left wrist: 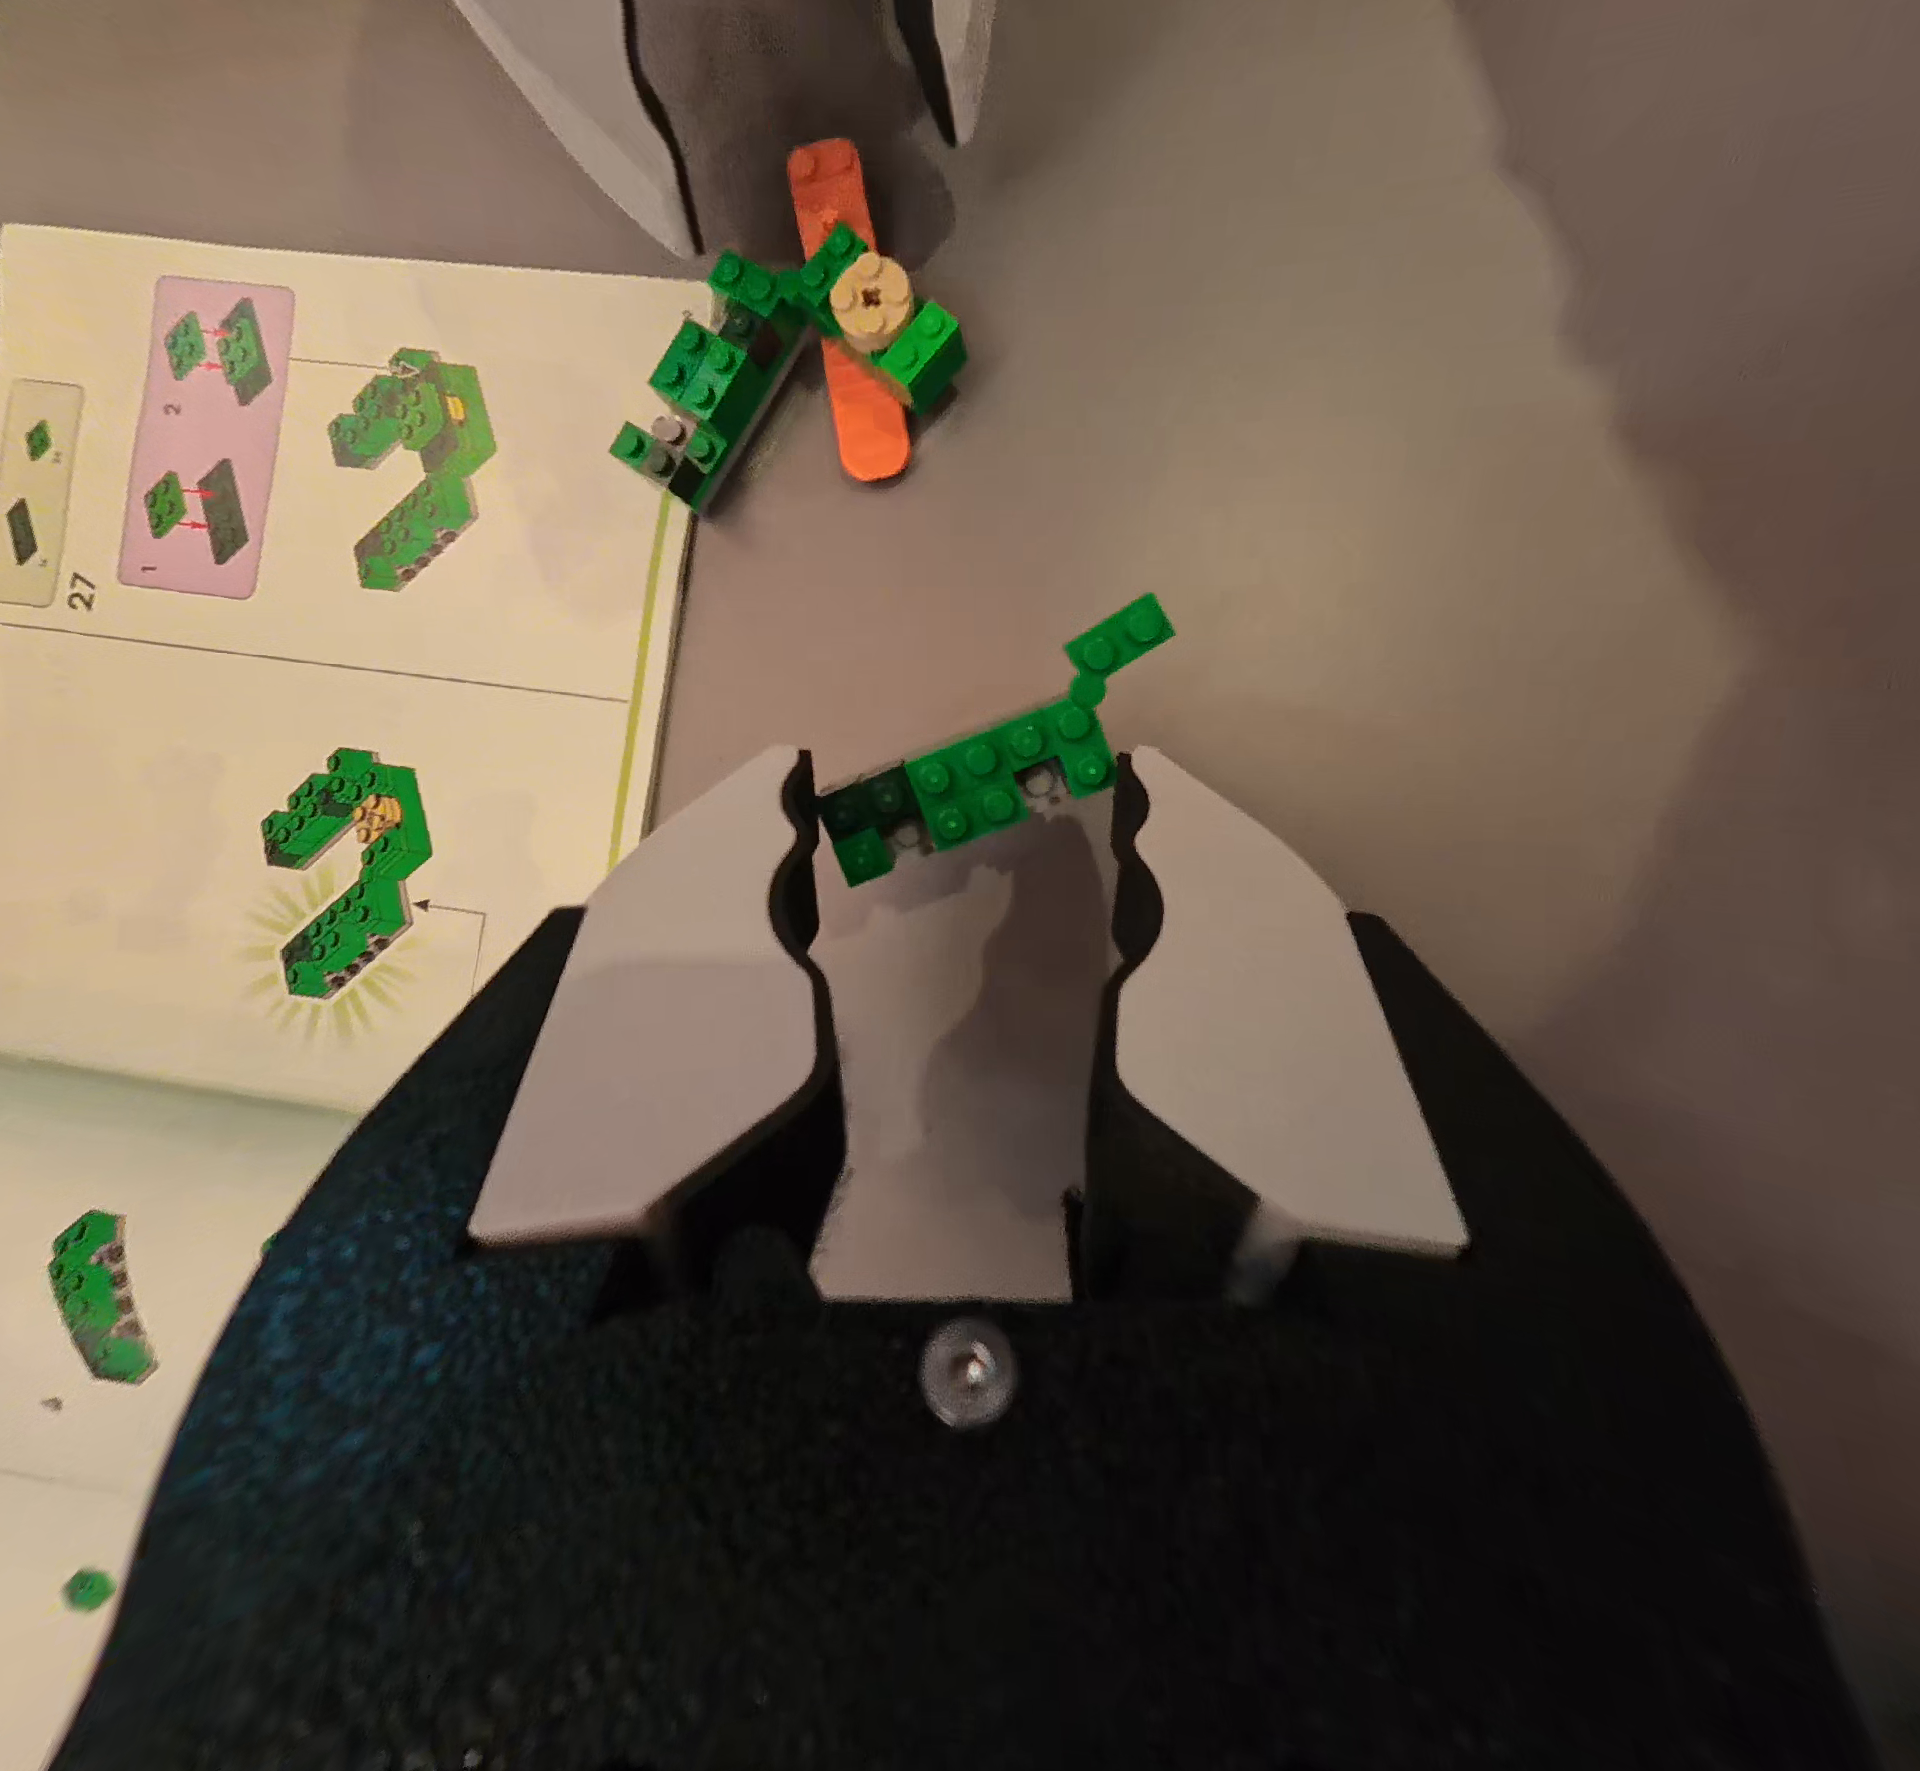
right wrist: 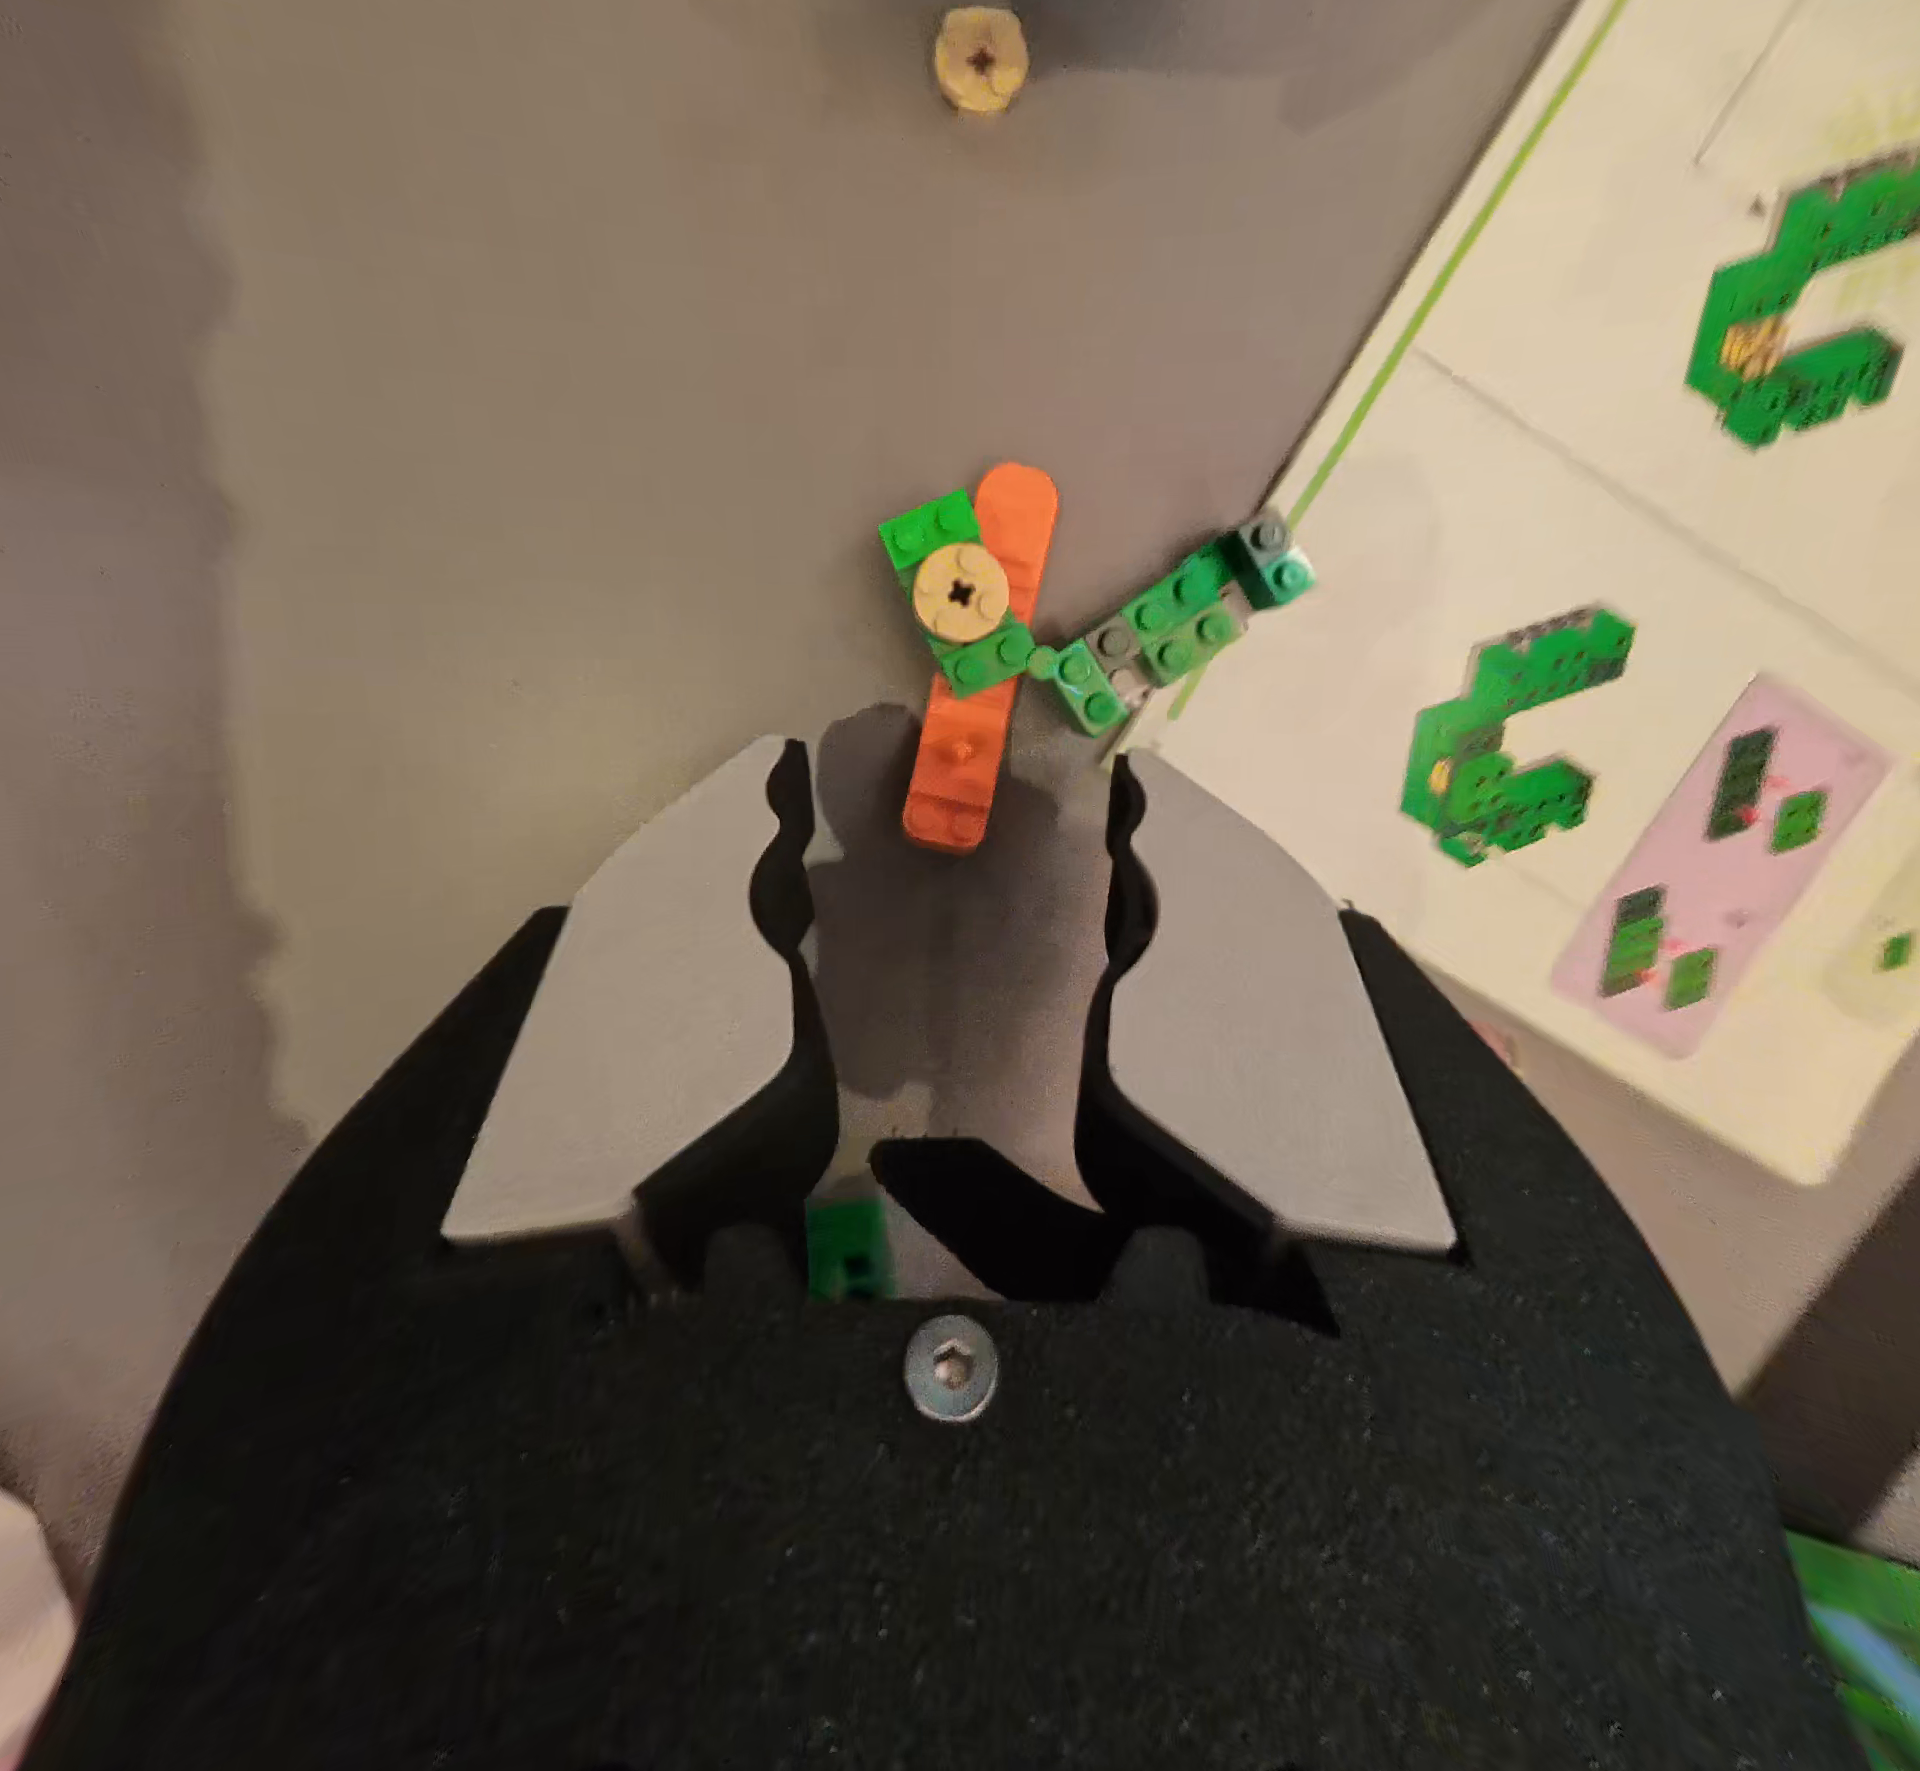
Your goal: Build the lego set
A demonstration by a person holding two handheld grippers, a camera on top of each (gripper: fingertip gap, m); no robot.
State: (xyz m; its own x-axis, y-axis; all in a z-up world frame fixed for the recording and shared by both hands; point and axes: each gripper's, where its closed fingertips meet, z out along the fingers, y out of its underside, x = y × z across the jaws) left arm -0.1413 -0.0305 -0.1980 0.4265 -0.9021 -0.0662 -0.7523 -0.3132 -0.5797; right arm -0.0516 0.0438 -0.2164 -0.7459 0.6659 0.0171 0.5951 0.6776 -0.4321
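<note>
Held between left gripper (left wrist: 961,786) fingertips: green plate chain (left wrist: 997,765), a flat string of studded green plates with small grey pieces, one two-stud end cocked up and away. Jaws moderately spread, both tips in contact with chain ends; clamped on it, apparently lifted off grey table (left wrist: 1455,371), though contact with the surface cannot be ruled out.

Farther ahead on table: second green assembly (left wrist: 727,371), hinged, lying against corner of instruction booklet (left wrist: 312,682). Joined to it, a green section (right wrist: 956,609) topped by tan round brick (right wrist: 961,591), resting across orange long plate (right wrist: 982,661).

Right gripper (right wrist: 961,776) low over near end of orange plate. Jaws apart, nothing between the tips, orange plate end lying in the gap without visible contact. Not gripping.

Loose tan round piece (right wrist: 982,57) well beyond, near blurred green-and-grey object at top edge. Small green brick (right wrist: 850,1248) visible below right gripper body.

Judgement on step: booklet drawings show two curved green arms joined into a C shape, so held chain likely due to mate with table assembly. For a clean join:
- steady table assembly with right gripper first, gripping green bricks rather than orange plate
- bring chain in level, studs aligned before pressing
- press straight down; hinged links likely to swing under off-axis load
- light clamp only, thin plates prone to popping apart
</note>
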